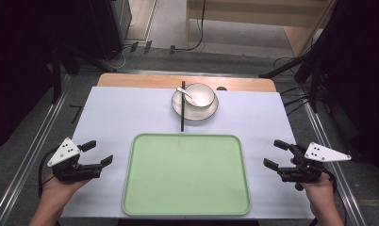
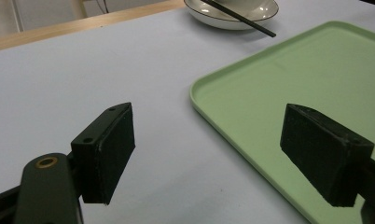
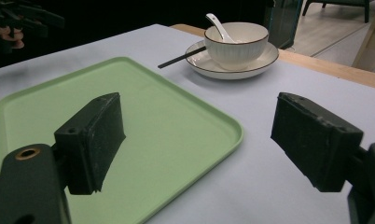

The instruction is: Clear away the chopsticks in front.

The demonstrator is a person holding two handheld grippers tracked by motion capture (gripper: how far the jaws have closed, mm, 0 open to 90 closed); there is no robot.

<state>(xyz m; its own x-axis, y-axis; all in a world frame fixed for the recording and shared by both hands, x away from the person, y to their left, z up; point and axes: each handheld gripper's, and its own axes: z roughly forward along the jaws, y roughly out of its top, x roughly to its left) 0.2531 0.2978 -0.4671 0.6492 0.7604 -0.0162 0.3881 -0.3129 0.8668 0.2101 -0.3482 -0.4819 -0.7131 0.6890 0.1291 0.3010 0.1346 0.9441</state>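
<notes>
Counter: pale lavender-white top, bare wood strip along its far edge.

Tray: light green, rounded corners, nothing on it. Sits at the middle of the counter's near edge, reaching almost to that edge. In the left gripper view its corner lies just ahead of the jaws; in the right gripper view it spreads across the left half.

Plate: white with a dark rim, at the middle of the far edge, well apart from the tray. Bowl stands on it, white, dark rim, upright. Seen clearly in the right gripper view.

Chopsticks: black, lying across the plate's left side, near tips resting on the counter close to the tray's far edge.

Spoon: white, in the bowl, handle leaning out over the rim toward the left.

Left tongs: near the counter's left edge, beside the tray, jaws spread wide, nothing between them. Held by the left hand.

Right tongs: near the right edge, jaws likewise apart and empty, held by the right hand.
</notes>
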